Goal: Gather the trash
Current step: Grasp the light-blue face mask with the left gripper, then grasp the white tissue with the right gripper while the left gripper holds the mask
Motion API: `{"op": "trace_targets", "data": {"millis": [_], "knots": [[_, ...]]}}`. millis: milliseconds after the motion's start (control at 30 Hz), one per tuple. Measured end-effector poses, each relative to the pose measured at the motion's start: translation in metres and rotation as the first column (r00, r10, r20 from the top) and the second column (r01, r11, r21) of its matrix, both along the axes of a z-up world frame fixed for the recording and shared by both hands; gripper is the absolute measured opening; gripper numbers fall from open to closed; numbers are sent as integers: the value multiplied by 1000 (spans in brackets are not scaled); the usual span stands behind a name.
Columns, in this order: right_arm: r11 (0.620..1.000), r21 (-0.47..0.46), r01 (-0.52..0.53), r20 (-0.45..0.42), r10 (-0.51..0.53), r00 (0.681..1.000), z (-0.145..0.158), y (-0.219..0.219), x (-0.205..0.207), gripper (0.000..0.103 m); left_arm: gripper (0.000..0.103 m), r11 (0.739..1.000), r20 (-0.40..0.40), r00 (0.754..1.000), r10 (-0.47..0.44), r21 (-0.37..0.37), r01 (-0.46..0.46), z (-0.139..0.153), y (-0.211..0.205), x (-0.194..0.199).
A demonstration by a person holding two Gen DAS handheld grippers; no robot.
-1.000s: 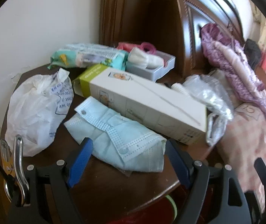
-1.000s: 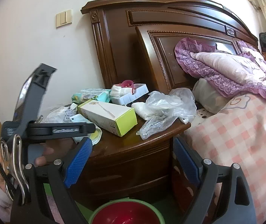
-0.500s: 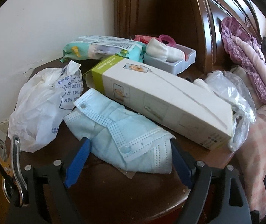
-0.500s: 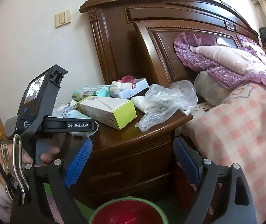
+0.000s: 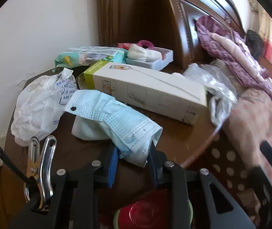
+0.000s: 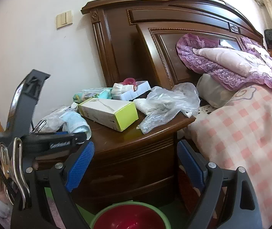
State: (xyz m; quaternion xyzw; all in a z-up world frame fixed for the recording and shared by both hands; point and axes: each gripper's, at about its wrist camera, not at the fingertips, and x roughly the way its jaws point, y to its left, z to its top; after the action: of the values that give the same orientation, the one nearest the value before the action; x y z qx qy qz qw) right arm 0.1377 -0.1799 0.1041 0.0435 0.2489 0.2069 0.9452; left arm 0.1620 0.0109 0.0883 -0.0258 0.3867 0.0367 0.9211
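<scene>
Gripping the near end of the blue face mask (image 5: 115, 118), the left hand-held gripper (image 5: 133, 157) has its fingers clamped on the fabric at the front edge of the counter (image 5: 174, 139). The mask's long axis runs away from the gripper toward the white plastic bag (image 5: 38, 103), beside the long carton (image 5: 147, 89). The right hand-held gripper (image 6: 136, 162) hangs spread apart and empty, farther off, above the red bin (image 6: 128, 217). Judged next: lift and carry toward that bin.

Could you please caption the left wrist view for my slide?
Left gripper pinching a crumpled blue face mask on the cluttered wooden nightstand.
</scene>
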Motion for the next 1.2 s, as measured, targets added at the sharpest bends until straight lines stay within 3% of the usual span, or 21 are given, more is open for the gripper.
{"op": "trace_targets", "data": {"millis": [267,433,700,800,1067,1200], "knots": [[1000,-21,-24,13,24,1000,13,10,8,90,28,999,63,998,-19,-32,21,12,13,-26],[998,-66,-16,60,20,998,35,16,34,82,28,998,92,996,-19,-58,24,20,20,-35],[962,-262,72,58,-59,997,29,40,104,55,28,996,116,993,-34,-78,43,25,25,-44],[953,-299,51,12,-49,999,15,48,119,49,28,996,128,991,-30,-78,40,28,29,-47],[926,-358,-122,-12,127,992,-3,82,97,48,28,995,138,990,-19,-93,32,28,36,-46],[902,-407,-143,-15,150,989,-3,89,97,48,28,995,138,990,-16,-100,30,27,37,-47]]}}
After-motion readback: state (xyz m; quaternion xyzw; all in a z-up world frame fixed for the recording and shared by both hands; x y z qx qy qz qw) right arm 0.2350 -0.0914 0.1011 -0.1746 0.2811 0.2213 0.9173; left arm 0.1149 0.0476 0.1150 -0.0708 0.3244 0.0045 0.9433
